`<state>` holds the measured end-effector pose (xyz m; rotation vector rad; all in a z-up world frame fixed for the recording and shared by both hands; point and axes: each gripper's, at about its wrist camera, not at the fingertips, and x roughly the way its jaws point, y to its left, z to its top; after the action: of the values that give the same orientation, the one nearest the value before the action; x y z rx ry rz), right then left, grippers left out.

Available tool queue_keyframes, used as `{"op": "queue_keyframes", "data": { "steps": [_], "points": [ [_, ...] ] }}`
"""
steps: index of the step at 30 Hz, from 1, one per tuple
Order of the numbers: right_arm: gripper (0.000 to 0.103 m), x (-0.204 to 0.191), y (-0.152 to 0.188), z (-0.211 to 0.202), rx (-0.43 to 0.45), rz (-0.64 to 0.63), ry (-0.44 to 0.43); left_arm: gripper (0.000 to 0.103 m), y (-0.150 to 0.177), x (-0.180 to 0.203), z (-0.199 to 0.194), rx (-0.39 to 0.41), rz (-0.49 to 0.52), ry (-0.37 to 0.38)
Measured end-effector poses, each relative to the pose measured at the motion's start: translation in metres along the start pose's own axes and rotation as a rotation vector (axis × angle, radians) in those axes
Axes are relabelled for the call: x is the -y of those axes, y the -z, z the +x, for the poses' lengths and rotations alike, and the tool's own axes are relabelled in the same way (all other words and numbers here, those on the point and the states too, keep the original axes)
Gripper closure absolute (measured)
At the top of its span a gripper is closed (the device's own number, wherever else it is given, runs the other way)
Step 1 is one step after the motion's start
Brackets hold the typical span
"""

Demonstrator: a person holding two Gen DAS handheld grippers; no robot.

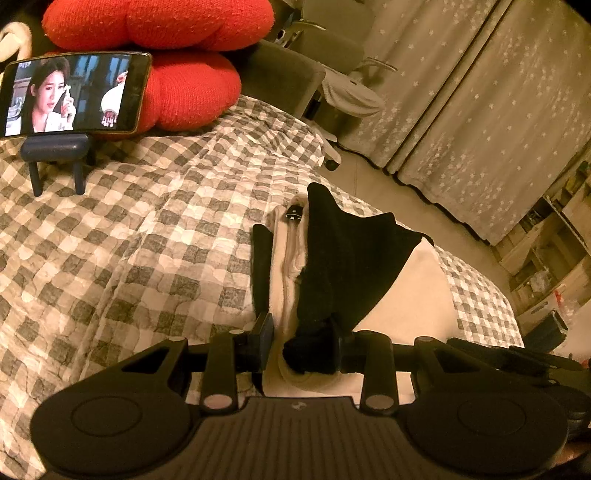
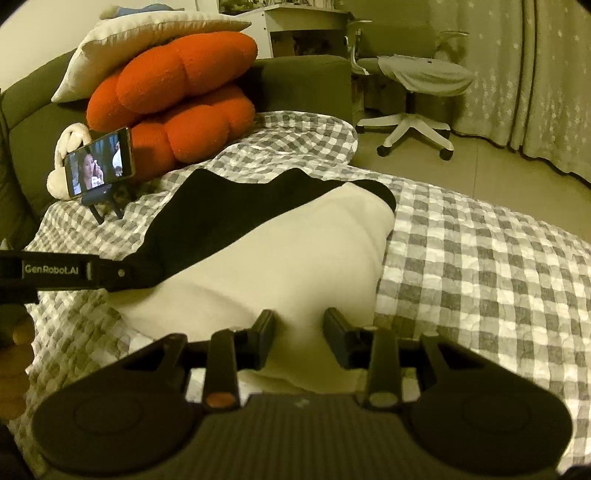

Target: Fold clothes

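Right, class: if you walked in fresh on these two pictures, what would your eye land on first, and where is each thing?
First the red cushions, stacked at the head of the bed against the dark sofa. Just in front of them a phone on a small stand plays a video. Nearer, a cream and black garment lies on the checked bedspread; the left gripper pinches its black edge, while the right gripper is open over the cream part.

Phone (image 1: 70, 94) on stand before red cushions (image 1: 159, 26).
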<state>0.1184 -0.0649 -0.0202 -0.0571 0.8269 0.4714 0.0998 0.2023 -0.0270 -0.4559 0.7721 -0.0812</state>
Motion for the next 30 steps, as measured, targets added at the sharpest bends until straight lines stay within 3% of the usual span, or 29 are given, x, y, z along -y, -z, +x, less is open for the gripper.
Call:
{"op": "queue_keyframes", "data": {
  "steps": [19,30],
  "points": [
    [0.073,0.007,0.002,-0.021,0.007,0.035,-0.03,0.069,-0.001,0.0,0.002,0.002,-0.008,-0.015],
    [0.072,0.006,0.014,-0.012,0.01,0.03,-0.028,0.069,0.001,0.001,0.002,0.008,0.005,-0.018]
  ]
}}
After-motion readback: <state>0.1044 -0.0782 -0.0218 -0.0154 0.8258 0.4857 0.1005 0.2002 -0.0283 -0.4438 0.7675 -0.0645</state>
